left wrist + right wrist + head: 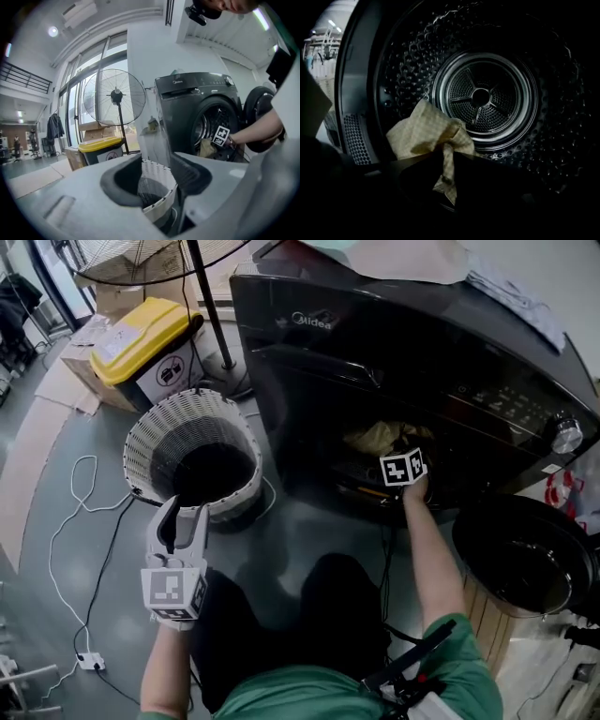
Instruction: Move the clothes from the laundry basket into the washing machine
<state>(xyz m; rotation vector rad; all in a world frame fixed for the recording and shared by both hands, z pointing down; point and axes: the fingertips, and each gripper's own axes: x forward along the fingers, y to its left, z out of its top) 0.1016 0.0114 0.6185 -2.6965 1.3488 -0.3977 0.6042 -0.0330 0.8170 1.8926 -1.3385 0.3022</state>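
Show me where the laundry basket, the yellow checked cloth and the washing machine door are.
laundry basket (pixel 152 432): head view, white lattice wall.
yellow checked cloth (pixel 423 132): right gripper view, bunched upper part.
washing machine door (pixel 525 563): head view, dark round window.

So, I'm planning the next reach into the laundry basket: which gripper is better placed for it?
Left. The left gripper hangs near the laundry basket, jaws open and empty, aimed at it. The right gripper is inside the washing machine drum, jaws shut on the yellow cloth.
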